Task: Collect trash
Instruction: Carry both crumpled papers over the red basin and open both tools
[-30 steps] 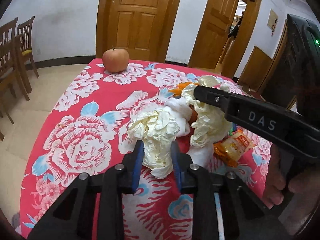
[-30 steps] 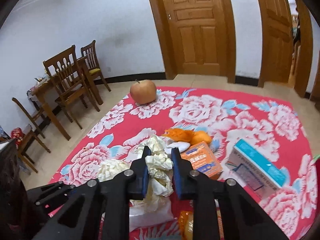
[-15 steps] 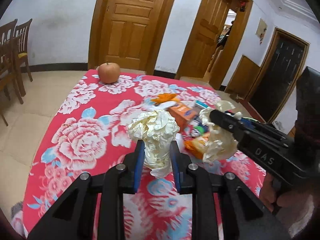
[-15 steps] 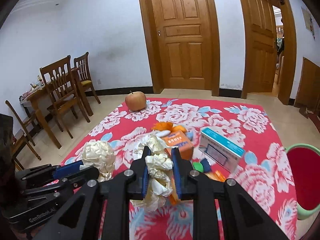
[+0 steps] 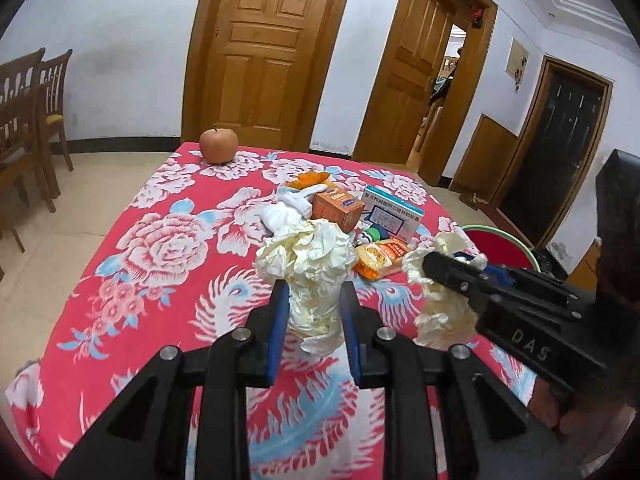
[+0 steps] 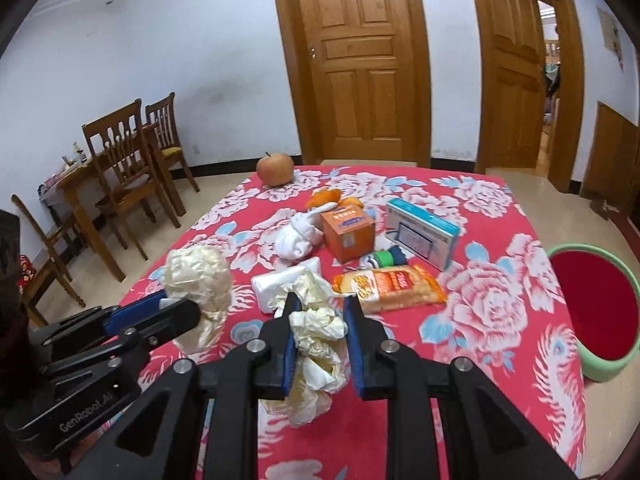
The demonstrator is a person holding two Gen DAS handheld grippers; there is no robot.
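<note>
White walls and wooden doors stand behind a worktop [image 6: 520, 280] under a red cloth with roses. Both tongs are clenched on trash: the left tongs [image 5: 314, 320] grip a crumpled cream paper wad [image 5: 308, 256], and the right tongs [image 6: 322, 344] grip a second crumpled wad [image 6: 320, 340], each held clear above the cloth. On the worktop beyond lie a snack packet [image 6: 390, 286], an orange box [image 6: 348, 232], a blue-and-white box [image 6: 422, 232], a white sock bundle [image 6: 298, 238] and an apple [image 6: 274, 168] at the far edge. What the coming move turns on, I judge, is the green bin [image 6: 608, 368] with its red inside: it stands off the worktop's right edge, to the right of both tongs, and the right tongs are the nearer. That wad should reach it first, with the left following across.
</note>
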